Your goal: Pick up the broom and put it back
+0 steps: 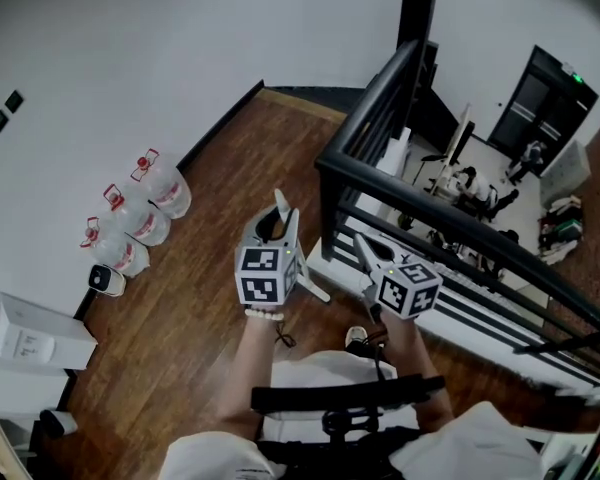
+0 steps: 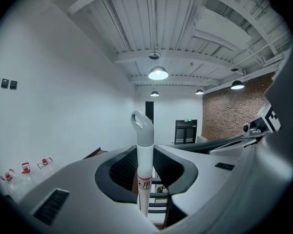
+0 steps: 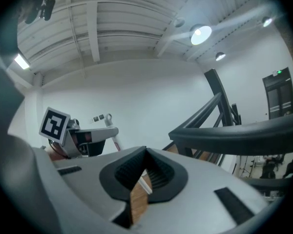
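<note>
Two grippers are out in front of you, above a landing. Your left gripper (image 1: 278, 226) has its jaws partly closed around the broom (image 2: 145, 152), pinching the white pole just below its grey hanging loop. The pole stands close to upright, loop on top, and the rest runs down and away beneath your hand; the brush end is out of sight. Holding it that high on the shaft probably suits carrying it, then hanging or leaning it wherever it belongs.

Your right gripper (image 3: 146, 152) holds nothing. Its jaw tips meet, and only floor shows through the wedge behind them, so it looks free to steady the pole if needed. It sits just to the right of the left one, near a black railing (image 1: 365, 103).

Underfoot is a dark wooden floor (image 1: 200, 318). A plain white wall (image 1: 100, 48) runs along your left, with three large water bottles (image 1: 132, 218) standing at its foot. Beyond the railing, a lower level holds equipment too small to name.
</note>
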`<state>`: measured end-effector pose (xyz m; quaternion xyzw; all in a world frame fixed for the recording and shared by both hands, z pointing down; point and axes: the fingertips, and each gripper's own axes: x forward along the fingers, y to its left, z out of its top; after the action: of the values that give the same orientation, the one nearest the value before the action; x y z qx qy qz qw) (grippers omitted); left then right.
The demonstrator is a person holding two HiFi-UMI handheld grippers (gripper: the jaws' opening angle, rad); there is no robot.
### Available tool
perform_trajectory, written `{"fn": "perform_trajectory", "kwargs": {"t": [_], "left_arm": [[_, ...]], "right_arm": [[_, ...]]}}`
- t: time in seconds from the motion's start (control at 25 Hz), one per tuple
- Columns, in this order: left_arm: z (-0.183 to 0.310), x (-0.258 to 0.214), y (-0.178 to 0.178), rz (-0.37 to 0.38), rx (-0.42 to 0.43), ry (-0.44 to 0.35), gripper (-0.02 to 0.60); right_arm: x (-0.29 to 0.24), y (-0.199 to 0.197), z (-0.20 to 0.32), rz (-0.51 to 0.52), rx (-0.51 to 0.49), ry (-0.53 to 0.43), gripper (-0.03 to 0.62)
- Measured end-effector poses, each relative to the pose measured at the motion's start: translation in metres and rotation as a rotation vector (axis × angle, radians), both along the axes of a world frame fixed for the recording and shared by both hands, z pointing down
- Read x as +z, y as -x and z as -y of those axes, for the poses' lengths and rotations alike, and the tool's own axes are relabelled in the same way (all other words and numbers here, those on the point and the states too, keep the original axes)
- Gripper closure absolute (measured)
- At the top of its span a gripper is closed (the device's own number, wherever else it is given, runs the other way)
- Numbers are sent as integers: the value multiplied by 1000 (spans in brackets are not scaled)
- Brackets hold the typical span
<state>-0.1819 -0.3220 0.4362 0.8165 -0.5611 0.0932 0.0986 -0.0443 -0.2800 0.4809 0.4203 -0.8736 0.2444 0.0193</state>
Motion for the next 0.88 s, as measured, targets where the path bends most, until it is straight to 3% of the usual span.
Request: {"fn": "perform_trajectory", "kwargs": {"t": [0.88], "left_arm": [[-19,17,14,-1,-21,51,479]], "right_arm": [[0,15,-12,-24,-36,3,583]]}}
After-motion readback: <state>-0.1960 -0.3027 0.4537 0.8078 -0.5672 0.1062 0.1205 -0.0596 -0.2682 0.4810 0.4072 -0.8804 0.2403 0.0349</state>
